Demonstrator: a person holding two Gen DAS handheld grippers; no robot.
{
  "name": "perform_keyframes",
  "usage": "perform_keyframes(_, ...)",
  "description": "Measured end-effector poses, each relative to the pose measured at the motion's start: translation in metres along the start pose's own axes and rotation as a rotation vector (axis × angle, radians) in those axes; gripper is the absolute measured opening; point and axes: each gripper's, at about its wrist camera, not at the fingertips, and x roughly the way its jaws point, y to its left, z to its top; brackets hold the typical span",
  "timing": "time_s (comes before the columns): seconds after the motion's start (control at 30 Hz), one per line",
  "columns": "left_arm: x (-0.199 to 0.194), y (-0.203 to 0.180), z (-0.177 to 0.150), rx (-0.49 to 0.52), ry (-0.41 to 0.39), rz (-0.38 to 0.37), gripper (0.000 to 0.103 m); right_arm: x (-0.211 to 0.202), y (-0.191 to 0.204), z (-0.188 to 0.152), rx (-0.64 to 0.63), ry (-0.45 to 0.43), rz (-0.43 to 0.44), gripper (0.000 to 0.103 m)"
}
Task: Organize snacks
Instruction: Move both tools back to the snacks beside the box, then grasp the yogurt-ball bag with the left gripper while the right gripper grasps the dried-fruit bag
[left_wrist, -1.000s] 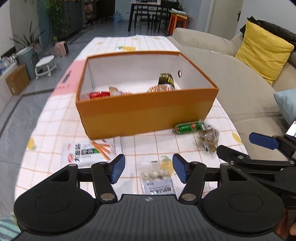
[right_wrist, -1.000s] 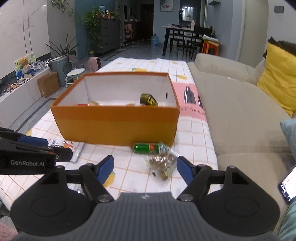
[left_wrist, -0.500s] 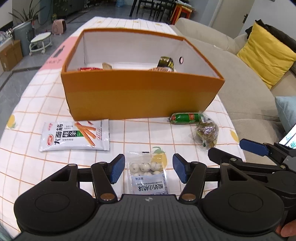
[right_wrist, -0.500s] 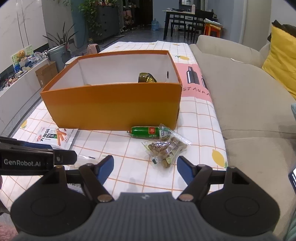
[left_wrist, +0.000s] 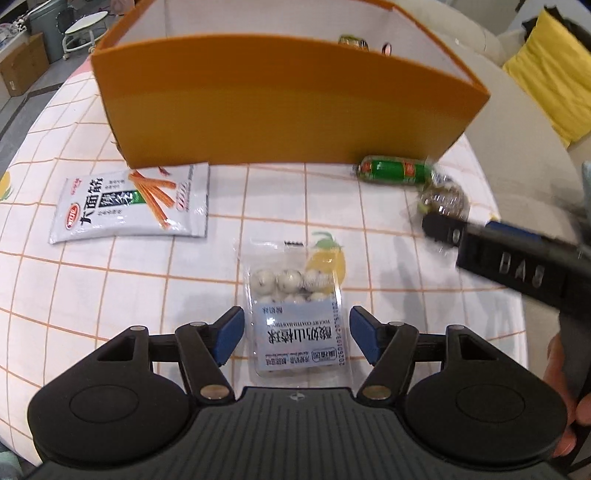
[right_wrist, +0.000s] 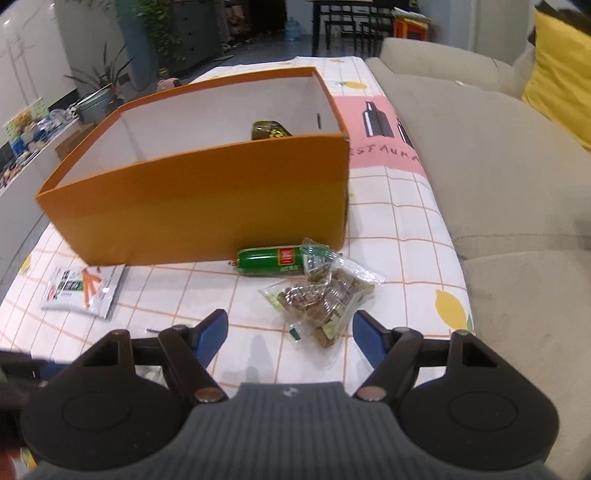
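1. Left gripper (left_wrist: 296, 334): jaws apart, just been widening. Straddles near end of clear pack of white yogurt balls (left_wrist: 298, 314); blue pads (left_wrist: 229, 334) clear of it on both sides, no contact visible.
2. Right gripper (right_wrist: 289, 330): jaws apart, nothing clamped. Hangs just near of clear bag of brown snacks (right_wrist: 325, 301); bag's near end sits between the fingertips, untouched.
3. Orange box (right_wrist: 207, 206): open top, white inside, far side of checked tablecloth (left_wrist: 110, 280). Dark yellow-patterned packet (right_wrist: 269, 130) inside, by far right corner.
4. Green sausage stick (right_wrist: 271, 261): flat on cloth, just in front of box's near wall, right end touching the brown snack bag.
5. White sachet with orange sticks printed (left_wrist: 129, 201): flat on cloth left of yogurt balls, far edge at box's near wall.
6. Beige sofa (right_wrist: 498, 166) right of table, yellow cushion (right_wrist: 561, 70) far right.
7. In left wrist view, right gripper seen as blurred black bar at right edge, above brown snack bag.
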Motion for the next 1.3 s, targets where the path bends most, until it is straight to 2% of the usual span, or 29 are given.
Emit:
perform_keyframes(0.1,0.006,-0.001,0.001,0.001,0.014,0.015,0.078,0.006,-0.003,0.003,0.017,0.006,-0.005,0.072)
perform_keyframes(0.17,0.007,-0.001,0.000,0.005,0.008,0.018,0.075,0.010,-0.006,0.004,0.028,0.010,-0.003,0.072)
perform_keyframes(0.23,0.007,-0.001,0.000,0.009,0.000,0.008,0.068,0.013,-0.007,0.006,0.038,0.011,-0.003,0.072)
perform_keyframes(0.3,0.007,0.001,-0.001,0.004,-0.006,0.002,0.066,0.015,-0.009,0.008,0.049,0.011,0.000,0.072)
perform_keyframes(0.7,0.013,0.005,0.014,-0.018,-0.048,0.031,0.065,0.036,-0.024,0.021,0.185,0.047,0.028,0.072)
perform_keyframes(1.3,0.006,0.012,0.010,-0.037,-0.050,0.019,0.065,0.038,-0.017,0.014,0.119,0.057,0.037,0.057)
